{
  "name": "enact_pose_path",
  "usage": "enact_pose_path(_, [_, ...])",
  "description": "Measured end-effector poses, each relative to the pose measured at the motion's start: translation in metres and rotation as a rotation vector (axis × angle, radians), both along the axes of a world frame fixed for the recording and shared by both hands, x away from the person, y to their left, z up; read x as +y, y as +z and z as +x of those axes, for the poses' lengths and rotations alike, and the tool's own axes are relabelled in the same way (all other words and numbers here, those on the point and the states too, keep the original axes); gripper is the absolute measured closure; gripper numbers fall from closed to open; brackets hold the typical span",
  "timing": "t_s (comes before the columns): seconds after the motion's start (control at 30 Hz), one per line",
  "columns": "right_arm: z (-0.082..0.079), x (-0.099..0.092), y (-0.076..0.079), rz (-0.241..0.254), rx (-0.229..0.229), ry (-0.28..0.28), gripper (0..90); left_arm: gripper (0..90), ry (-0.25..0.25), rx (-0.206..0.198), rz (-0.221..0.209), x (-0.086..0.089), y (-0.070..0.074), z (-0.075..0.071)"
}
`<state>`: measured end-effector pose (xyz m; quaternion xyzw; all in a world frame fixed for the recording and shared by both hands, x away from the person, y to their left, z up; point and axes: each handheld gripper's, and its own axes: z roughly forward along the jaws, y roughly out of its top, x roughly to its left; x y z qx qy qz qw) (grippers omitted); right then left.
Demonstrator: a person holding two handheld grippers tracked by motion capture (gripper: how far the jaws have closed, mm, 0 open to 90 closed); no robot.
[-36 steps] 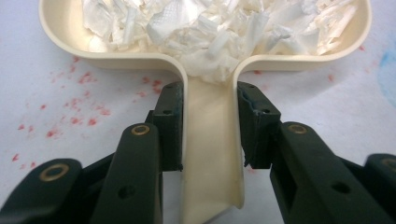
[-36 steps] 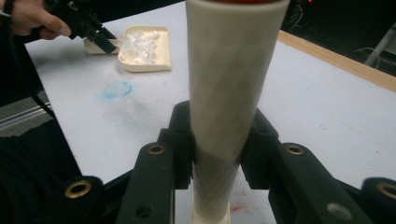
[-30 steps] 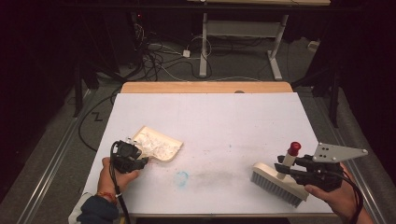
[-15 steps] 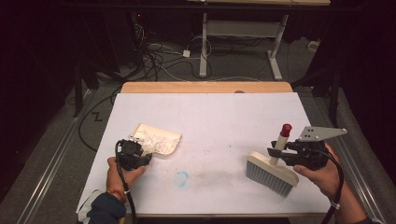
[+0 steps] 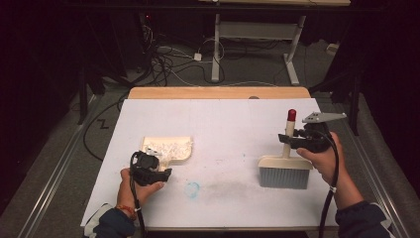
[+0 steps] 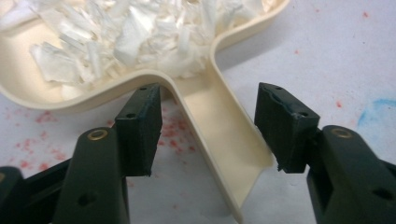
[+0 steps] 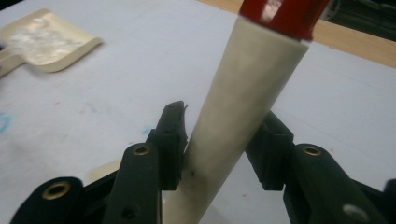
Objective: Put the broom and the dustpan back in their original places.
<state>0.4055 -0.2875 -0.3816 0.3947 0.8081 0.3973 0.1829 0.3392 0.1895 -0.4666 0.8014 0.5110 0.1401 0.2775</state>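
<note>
Dustpan [image 5: 168,149] of paper shreds [image 6: 135,32] at table's [image 5: 223,124] left, brush [image 5: 285,168] upright at right.
Left gripper [image 6: 208,126] just opened off the dustpan handle; right gripper [image 7: 222,140], easing open, brackets the brush handle, now shifted leftward.

On the table [image 5: 223,119], the dustpan [image 5: 173,148] holding paper scraps [image 5: 166,147] lies left, the brush [image 5: 283,171] right.
</note>
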Motion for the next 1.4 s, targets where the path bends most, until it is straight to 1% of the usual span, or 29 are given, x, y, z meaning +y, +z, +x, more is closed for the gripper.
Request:
enact_pose_path(0.07, [0.008,0.001,-0.003,-0.01,0.0,-0.028,60.1,37.3,-0.036,-0.047,-0.008,0.003,0.003,-0.003])
enact_pose_path(0.13, [0.015,0.002,-0.007,-0.029,0.005,-0.052,59.5,33.6,-0.086,-0.115,-0.035,0.005,0.006,-0.01])
enact_pose_path(0.17, [0.018,0.003,-0.009,-0.021,0.01,-0.056,59.5,32.5,-0.107,-0.147,-0.033,0.005,0.006,-0.014])
enact_pose_path(0.2, [0.021,0.004,-0.011,-0.019,0.009,-0.065,59.2,28.8,-0.107,-0.182,-0.012,0.004,0.006,-0.019])
enact_pose_path(0.23, [0.023,0.005,-0.013,-0.029,0.007,-0.076,58.8,25.3,-0.103,-0.215,0.012,0.003,0.005,-0.024])
enact_pose_path(0.27, [0.026,0.007,-0.015,-0.035,0.006,-0.085,58.7,25.0,-0.11,-0.244,0.021,0.003,0.003,-0.03])
enact_pose_path(0.3, [0.029,0.008,-0.017,-0.038,0.006,-0.095,58.4,24.0,-0.117,-0.275,0.02,0.004,0.001,-0.035])
enact_pose_path(0.33, [0.031,0.009,-0.019,-0.044,0.005,-0.098,58.1,22.9,-0.127,-0.296,0.021,0.006,-0.002,-0.039])
enact_pose_path(0.4, [0.035,0.011,-0.021,-0.053,0.003,-0.114,57.3,20.1,-0.158,-0.325,0.012,0.009,-0.005,-0.045])
enact_pose_path(0.43, [0.037,0.012,-0.021,-0.051,-0.009,-0.131,56.5,19.9,-0.163,-0.342,0.008,0.01,-0.006,-0.048])
enact_pose_path(0.47, [0.038,0.012,-0.02,-0.05,-0.02,-0.15,56.3,20.0,-0.171,-0.35,0.001,0.011,-0.007,-0.05])
enact_pose_path(0.5, [0.039,0.013,-0.02,-0.052,-0.028,-0.159,54.8,19.9,-0.164,-0.347,0.004,0.012,-0.008,-0.051])
enact_pose_path(0.53, [0.039,0.014,-0.019,-0.055,-0.048,-0.174,55.2,20.0,-0.15,-0.344,0.017,0.012,-0.009,-0.051])
enact_pose_path(0.6, [0.038,0.016,-0.018,-0.041,-0.087,-0.176,55.2,20.0,-0.158,-0.332,0.029,0.011,-0.012,-0.053])
enact_pose_path(0.67, [0.036,0.019,-0.019,-0.065,-0.115,-0.191,53.9,20.0,-0.172,-0.342,0.035,0.009,-0.012,-0.056])
enact_pose_path(0.73, [0.035,0.021,-0.021,-0.063,-0.122,-0.182,53.3,19.9,-0.187,-0.342,0.037,0.008,-0.012,-0.057])
enact_pose_path(0.77, [0.034,0.022,-0.021,-0.065,-0.129,-0.189,51.6,19.9,-0.19,-0.345,0.042,0.008,-0.012,-0.057])
enact_pose_path(0.83, [0.033,0.023,-0.021,-0.045,-0.143,-0.19,51.1,19.8,-0.198,-0.352,0.025,0.009,-0.011,-0.058])
enact_pose_path(0.87, [0.032,0.023,-0.02,-0.037,-0.149,-0.189,49.9,19.6,-0.197,-0.352,0.026,0.009,-0.011,-0.057])
enact_pose_path(0.93, [0.03,0.024,-0.019,-0.047,-0.173,-0.201,46.5,19.5,-0.201,-0.359,0.029,0.008,-0.011,-0.058])
enact_pose_path(0.97, [0.029,0.023,-0.02,-0.034,-0.184,-0.203,46.0,19.5,-0.205,-0.358,0.028,0.008,-0.011,-0.058])
enact_pose_path(1.0, [0.028,0.023,-0.02,-0.019,-0.19,-0.203,44.2,19.5,-0.208,-0.355,0.03,0.008,-0.011,-0.058])
enact_pose_path(1.1, [0.025,0.022,-0.022,-0.01,-0.208,-0.216,37.5,19.2,-0.217,-0.367,0.026,0.008,-0.01,-0.058])
enact_pose_path(1.17, [0.022,0.021,-0.025,0.009,-0.213,-0.231,34.3,18.6,-0.217,-0.373,0.023,0.009,-0.01,-0.059])
enact_pose_path(1.23, [0.018,0.02,-0.028,0.035,-0.226,-0.228,31.3,18.5,-0.216,-0.368,0.018,0.009,-0.01,-0.059])
enact_pose_path(1.3, [0.015,0.019,-0.031,0.042,-0.238,-0.221,28.6,18.4,-0.21,-0.369,0.032,0.007,-0.01,-0.058])
enact_pose_path(1.33, [0.013,0.019,-0.031,0.051,-0.24,-0.224,22.8,18.4,-0.208,-0.363,0.035,0.007,-0.01,-0.058])
enact_pose_path(1.37, [0.012,0.019,-0.032,0.045,-0.252,-0.233,18.1,18.4,-0.206,-0.358,0.042,0.006,-0.011,-0.057])
enact_pose_path(1.4, [0.011,0.02,-0.031,0.039,-0.264,-0.249,17.9,18.5,-0.204,-0.358,0.05,0.006,-0.011,-0.057])
